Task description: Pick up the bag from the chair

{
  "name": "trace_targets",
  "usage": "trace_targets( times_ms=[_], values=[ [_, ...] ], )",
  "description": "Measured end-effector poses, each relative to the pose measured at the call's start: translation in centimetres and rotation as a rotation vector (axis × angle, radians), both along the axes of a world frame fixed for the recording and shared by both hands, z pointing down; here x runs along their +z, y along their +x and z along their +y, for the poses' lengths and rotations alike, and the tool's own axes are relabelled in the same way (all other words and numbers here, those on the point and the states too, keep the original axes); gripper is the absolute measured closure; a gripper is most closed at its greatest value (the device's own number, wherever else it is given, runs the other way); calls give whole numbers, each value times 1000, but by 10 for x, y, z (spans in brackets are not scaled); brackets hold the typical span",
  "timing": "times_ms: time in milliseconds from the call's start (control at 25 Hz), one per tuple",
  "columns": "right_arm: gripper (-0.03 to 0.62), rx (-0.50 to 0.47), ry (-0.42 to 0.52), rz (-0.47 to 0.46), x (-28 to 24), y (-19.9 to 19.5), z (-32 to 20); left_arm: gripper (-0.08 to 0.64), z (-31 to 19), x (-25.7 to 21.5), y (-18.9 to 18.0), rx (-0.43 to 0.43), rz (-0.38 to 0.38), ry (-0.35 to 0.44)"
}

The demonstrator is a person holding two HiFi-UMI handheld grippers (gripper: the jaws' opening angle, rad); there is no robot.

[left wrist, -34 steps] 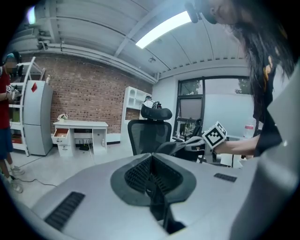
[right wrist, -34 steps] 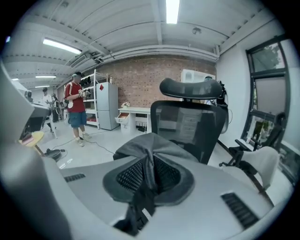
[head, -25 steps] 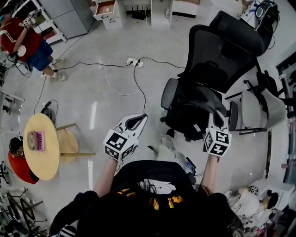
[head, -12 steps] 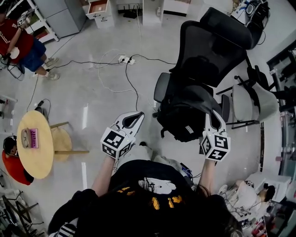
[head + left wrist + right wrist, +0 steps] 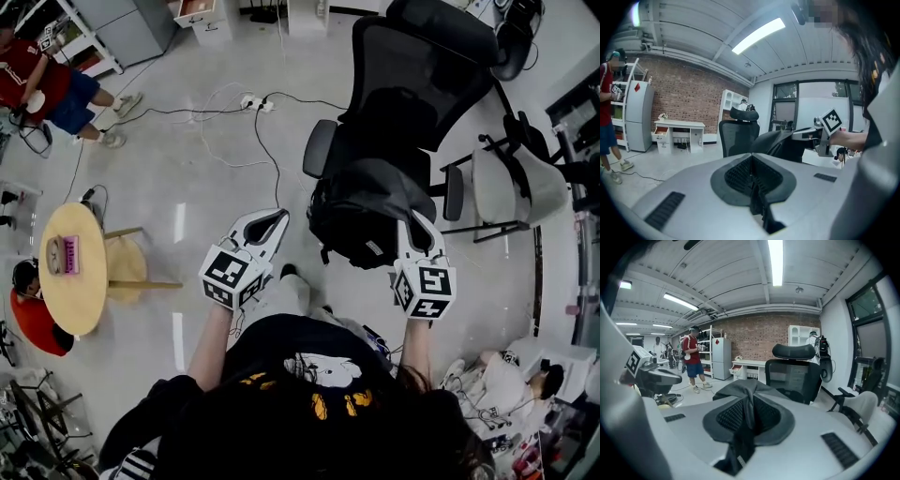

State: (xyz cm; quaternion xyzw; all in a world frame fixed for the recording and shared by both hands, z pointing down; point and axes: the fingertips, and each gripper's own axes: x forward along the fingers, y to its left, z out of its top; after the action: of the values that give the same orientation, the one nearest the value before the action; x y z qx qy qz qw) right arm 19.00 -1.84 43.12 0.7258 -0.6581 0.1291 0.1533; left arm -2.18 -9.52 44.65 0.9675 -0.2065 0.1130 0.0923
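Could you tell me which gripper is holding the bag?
The right gripper: fabric of the bag is pinched between its jaws, while the left gripper is shut on nothing.

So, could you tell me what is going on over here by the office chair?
A person is working a handheld gripper in each hand at a black office chair. The right gripper is shut on a fold of the dark bag, which sits at the front of the seat. Whether the bag has cleared the seat cannot be told. The left gripper is shut and empty, held apart from the bag.
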Motion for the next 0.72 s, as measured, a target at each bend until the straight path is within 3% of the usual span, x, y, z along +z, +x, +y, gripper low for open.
trace_targets(
  times_ms=[360,720],
  values=[
    [551,-127,-39,23,18,-39,56,551,76,-10,-15,-74,13,23],
    [551,-205,-45,-24,30,-78,110,551,152,-6,-34,-128,18,19]
  ],
)
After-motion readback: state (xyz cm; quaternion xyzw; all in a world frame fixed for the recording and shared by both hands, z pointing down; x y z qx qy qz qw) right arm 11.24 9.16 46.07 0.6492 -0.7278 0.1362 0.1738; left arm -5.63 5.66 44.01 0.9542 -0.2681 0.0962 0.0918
